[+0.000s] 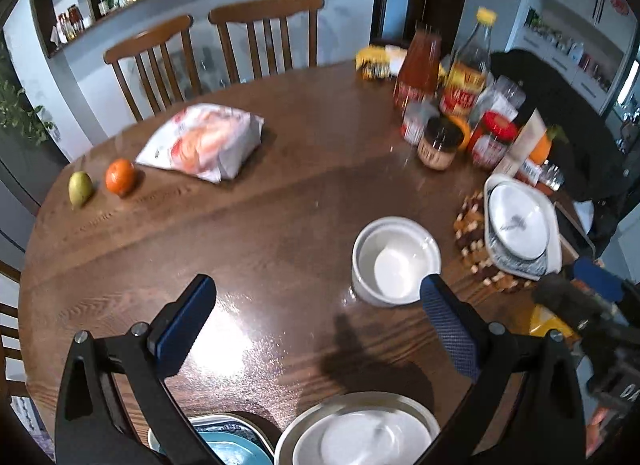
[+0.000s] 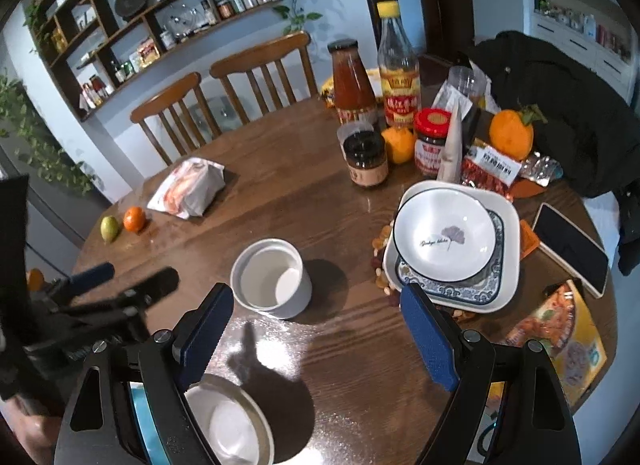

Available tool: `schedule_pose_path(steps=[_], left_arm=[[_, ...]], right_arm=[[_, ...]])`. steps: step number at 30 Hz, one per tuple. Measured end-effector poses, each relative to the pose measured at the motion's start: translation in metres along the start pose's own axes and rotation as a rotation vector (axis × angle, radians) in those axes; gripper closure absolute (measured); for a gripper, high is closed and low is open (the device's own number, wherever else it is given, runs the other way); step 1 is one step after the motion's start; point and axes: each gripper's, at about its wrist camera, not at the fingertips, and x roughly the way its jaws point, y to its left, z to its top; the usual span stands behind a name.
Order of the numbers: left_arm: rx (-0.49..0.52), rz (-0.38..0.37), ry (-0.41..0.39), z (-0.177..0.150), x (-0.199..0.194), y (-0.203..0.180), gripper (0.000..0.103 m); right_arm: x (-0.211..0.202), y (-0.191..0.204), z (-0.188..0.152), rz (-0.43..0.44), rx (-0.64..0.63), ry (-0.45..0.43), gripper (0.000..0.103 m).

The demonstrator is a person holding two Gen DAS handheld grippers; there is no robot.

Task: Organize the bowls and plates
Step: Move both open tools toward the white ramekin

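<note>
Beyond the white bowl (image 2: 272, 279), plates (image 2: 450, 241) sit nested on the trivet (image 1: 474, 243), likely the collection stack. Left gripper (image 1: 316, 319) and right gripper (image 2: 316, 337) hover near it over the tabletop (image 1: 260, 225), fingers spread, empty; bowl upright, apart, probably next pick.

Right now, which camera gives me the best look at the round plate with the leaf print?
The right wrist view: the leaf-print plate sits sharp and nearly face-on atop the square plates. The left wrist view shows it small, blurred and squeezed near the right edge.
</note>
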Motion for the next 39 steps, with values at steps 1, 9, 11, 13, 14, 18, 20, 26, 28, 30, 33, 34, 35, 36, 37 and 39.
schedule_pose_path(steps=[1, 9, 11, 13, 14, 18, 20, 26, 28, 30, 33, 34, 35, 36, 37, 39], left_arm=[[0.002, 0.001, 0.01, -0.001, 0.005, 0.0, 0.001], [-0.001, 0.028, 0.052, -0.003, 0.038, -0.007, 0.001], [-0.004, 0.031, 0.069, -0.002, 0.048, -0.007, 0.001], [-0.003, 0.035, 0.08, -0.003, 0.055, -0.009, 0.002], [-0.001, 0.037, 0.084, -0.002, 0.058, -0.009, 0.002], [0.003, 0.039, 0.095, 0.0, 0.067, -0.013, 0.003], [0.007, 0.039, 0.099, 0.001, 0.071, -0.015, 0.005], [0.02, 0.038, 0.124, 0.001, 0.083, -0.021, 0.013], [0.02, 0.034, 0.134, 0.0, 0.087, -0.023, 0.016], [0.021, 0.03, 0.141, 0.0, 0.09, -0.024, 0.02], [0.022, 0.022, 0.146, 0.001, 0.093, -0.025, 0.027], [0.023, 0.022, 0.147, 0.001, 0.094, -0.026, 0.027], [0.023, 0.019, 0.148, 0.001, 0.095, -0.026, 0.028], [0.022, 0.017, 0.148, 0.001, 0.095, -0.026, 0.03], [0.022, 0.017, 0.148, 0.001, 0.096, -0.027, 0.031], [0.022, 0.016, 0.149, 0.001, 0.097, -0.027, 0.031]], right_arm=[[0.004, -0.001, 0.001, 0.001, 0.001, 0.007, 0.017], [0.041, -0.001, 0.007, 0.014, -0.01, 0.072, 0.017], [0.049, 0.0, 0.009, 0.018, -0.016, 0.081, 0.017], [0.056, 0.002, 0.011, 0.021, -0.025, 0.094, 0.02], [0.06, 0.003, 0.011, 0.021, -0.029, 0.099, 0.023], [0.074, 0.007, 0.014, 0.025, -0.056, 0.121, 0.027], [0.079, 0.008, 0.015, 0.027, -0.068, 0.128, 0.031], [0.096, 0.013, 0.018, 0.038, -0.104, 0.157, 0.041], [0.1, 0.014, 0.019, 0.04, -0.111, 0.167, 0.042], [0.105, 0.016, 0.019, 0.04, -0.12, 0.175, 0.046], [0.111, 0.016, 0.02, 0.043, -0.13, 0.187, 0.052], [0.112, 0.016, 0.02, 0.043, -0.131, 0.189, 0.052], [0.114, 0.017, 0.02, 0.044, -0.133, 0.192, 0.052], [0.115, 0.017, 0.02, 0.046, -0.134, 0.194, 0.052], [0.116, 0.017, 0.021, 0.049, -0.135, 0.196, 0.052], [0.117, 0.017, 0.021, 0.052, -0.135, 0.198, 0.053]])
